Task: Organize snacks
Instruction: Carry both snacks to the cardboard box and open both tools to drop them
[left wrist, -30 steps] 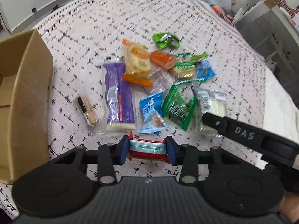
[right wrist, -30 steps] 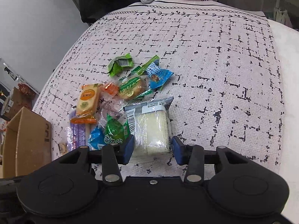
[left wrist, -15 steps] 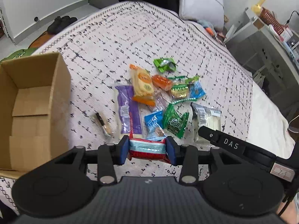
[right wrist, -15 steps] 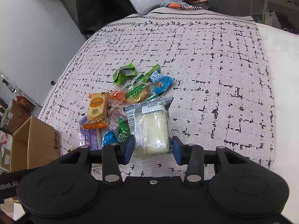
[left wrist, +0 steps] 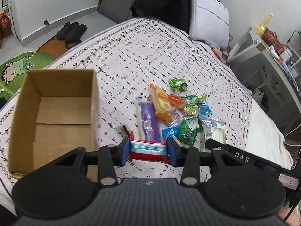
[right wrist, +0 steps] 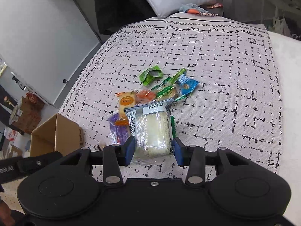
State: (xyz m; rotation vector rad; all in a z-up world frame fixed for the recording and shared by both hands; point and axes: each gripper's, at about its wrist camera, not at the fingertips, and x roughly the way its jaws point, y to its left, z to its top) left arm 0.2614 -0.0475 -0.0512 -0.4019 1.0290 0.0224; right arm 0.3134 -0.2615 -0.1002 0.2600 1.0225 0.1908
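My left gripper is shut on a red and pale-blue snack packet, lifted above the bed. An open cardboard box stands to its left with nothing visible inside. My right gripper is shut on a clear packet of pale cake, raised over the pile. The pile of snacks lies on the patterned bedspread: a purple bar, an orange-and-cream pack, green and blue wrappers. In the right wrist view the box shows at lower left.
The bedspread stretches far and right of the pile. A grey pillow leans at the head. Slippers and a green mat lie on the floor left of the bed; a white shelf unit stands right.
Both grippers have risen away from the bed with their packets. The left view has pulled back so the whole box now shows; the cake packet has lifted off the pile.
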